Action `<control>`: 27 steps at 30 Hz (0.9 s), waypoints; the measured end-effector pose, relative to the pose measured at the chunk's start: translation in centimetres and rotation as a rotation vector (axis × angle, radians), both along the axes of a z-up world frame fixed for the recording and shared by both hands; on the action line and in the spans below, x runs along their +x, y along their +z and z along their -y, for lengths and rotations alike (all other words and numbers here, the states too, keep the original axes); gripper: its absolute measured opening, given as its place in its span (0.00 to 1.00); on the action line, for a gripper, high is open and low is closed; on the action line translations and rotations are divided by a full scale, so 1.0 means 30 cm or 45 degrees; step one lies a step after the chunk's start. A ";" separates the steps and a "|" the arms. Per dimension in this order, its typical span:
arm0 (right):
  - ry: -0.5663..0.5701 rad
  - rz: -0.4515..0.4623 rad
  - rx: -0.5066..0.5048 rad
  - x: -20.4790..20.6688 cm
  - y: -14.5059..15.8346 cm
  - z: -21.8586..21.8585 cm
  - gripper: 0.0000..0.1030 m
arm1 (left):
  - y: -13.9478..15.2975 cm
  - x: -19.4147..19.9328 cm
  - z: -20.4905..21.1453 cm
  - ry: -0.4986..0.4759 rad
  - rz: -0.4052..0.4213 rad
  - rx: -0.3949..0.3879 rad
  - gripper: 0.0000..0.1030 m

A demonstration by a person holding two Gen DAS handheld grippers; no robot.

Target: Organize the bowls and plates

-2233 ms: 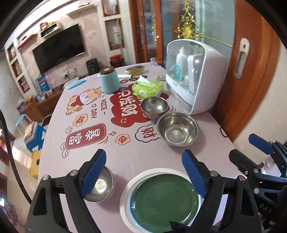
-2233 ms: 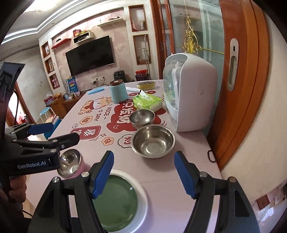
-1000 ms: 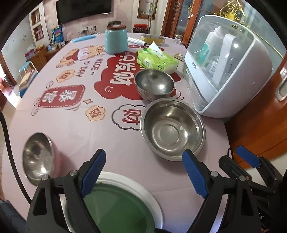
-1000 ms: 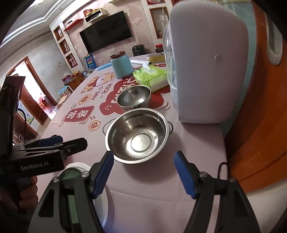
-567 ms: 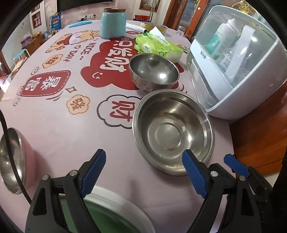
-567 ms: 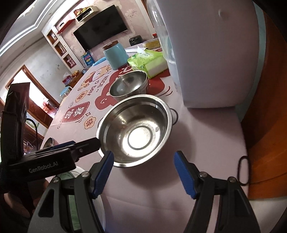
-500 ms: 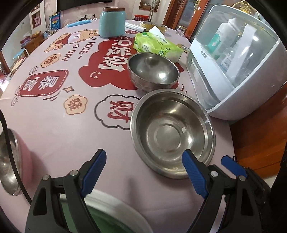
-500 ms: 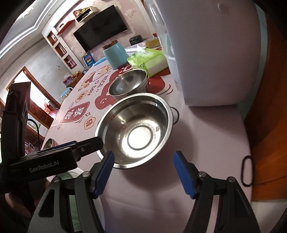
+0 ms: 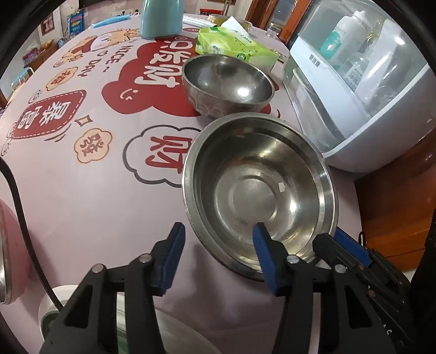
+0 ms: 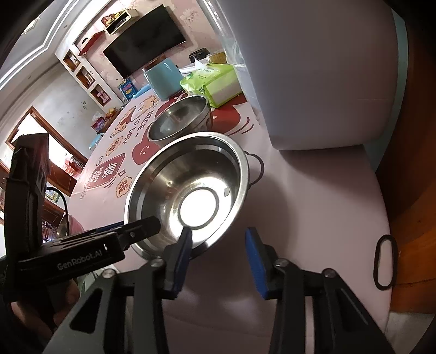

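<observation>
Straddling the near rim of the large steel bowl, the left claw has one blue pad inside the bowl and one outside; its jaws are closing, pads not yet pressed on the rim. The right claw sits at the same bowl's rim around 6 o'clock in its own view, left pad over the rim, right pad above bare cloth; jaws closing too, no grip made.

Bowl rests on the pink printed tabletop. Small steel bowl just beyond it at 12 o'clock, nearly touching. White dome-lidded cabinet at 2 o'clock, bottles inside. Green tissue pack and teal canister farther back.

White-rimmed green plate at lower edge, mostly hidden by the left claw. Pink-sided steel bowl at 9 o'clock, cropped.
</observation>
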State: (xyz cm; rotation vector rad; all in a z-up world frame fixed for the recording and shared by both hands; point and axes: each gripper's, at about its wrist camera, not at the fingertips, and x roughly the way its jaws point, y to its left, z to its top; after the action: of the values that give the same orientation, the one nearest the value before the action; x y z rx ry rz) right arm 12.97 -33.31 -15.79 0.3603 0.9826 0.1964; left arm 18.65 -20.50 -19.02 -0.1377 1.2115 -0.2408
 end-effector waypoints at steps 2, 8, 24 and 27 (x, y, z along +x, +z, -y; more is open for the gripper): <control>0.006 0.007 -0.009 0.000 0.001 -0.001 0.32 | -0.005 0.004 0.003 -0.007 -0.008 0.005 0.44; 0.019 0.018 -0.011 0.002 0.002 -0.006 0.28 | -0.011 0.001 0.013 -0.027 -0.013 0.019 0.31; 0.034 0.004 -0.043 0.002 0.008 -0.024 0.25 | -0.012 -0.005 0.001 -0.036 -0.032 -0.015 0.26; 0.041 0.007 -0.054 -0.002 0.017 -0.030 0.25 | -0.013 -0.006 -0.006 -0.033 -0.036 -0.025 0.26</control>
State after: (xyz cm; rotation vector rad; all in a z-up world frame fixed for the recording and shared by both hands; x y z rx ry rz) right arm 12.90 -32.42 -15.27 0.3056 0.9860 0.2054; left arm 18.47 -20.33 -19.41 -0.1428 1.2395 -0.2741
